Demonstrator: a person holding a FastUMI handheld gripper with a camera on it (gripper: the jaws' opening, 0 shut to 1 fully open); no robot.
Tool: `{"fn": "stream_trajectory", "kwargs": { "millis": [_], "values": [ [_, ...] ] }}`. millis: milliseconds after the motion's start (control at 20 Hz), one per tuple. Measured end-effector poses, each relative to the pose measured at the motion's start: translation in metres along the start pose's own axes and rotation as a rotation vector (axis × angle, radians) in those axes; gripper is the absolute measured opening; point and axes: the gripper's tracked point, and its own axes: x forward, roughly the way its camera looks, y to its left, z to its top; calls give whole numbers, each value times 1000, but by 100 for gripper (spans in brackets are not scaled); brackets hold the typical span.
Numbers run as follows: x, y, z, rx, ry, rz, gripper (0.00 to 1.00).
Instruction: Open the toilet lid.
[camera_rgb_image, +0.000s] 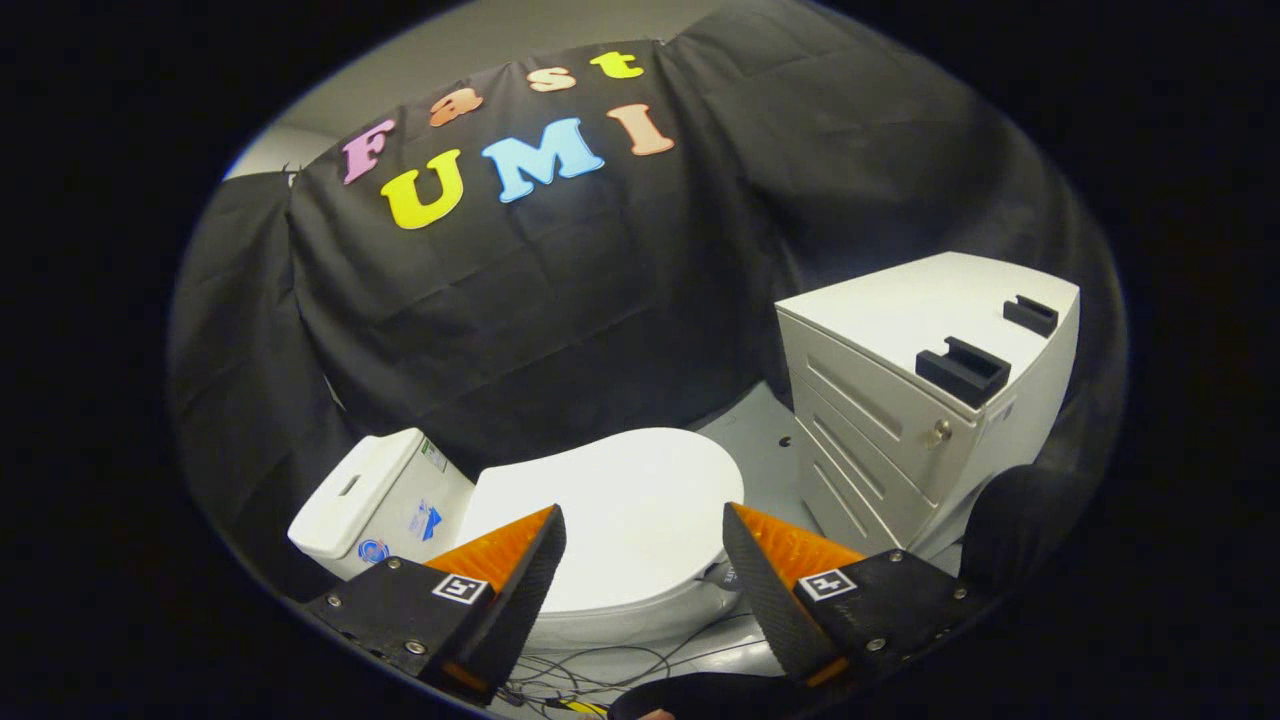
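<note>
We hold the gripper (645, 560) with jaws spread wide and empty above the closed lid (610, 520), low in the frame's centre — its long axis runs from the tank (375, 500) at lower left toward the cabinet (900, 400), right.

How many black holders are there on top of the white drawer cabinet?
2. One black holder sits near the front edge of the cabinet top, above the lock; the other sits farther back. The open gripper is over the closed toilet lid.
</note>
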Motion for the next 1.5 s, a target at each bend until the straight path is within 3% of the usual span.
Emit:
{"fn": "stream_trajectory", "kwargs": {
  "millis": [200, 700, 1250, 1500],
  "values": [
    [2, -7, -20, 175, 33, 16, 95],
    [10, -48, -74, 266, 177, -67, 95],
    [53, -99, -114, 527, 272, -134, 94],
    [86, -119, -148, 601, 344, -166, 85]
  ]
}}
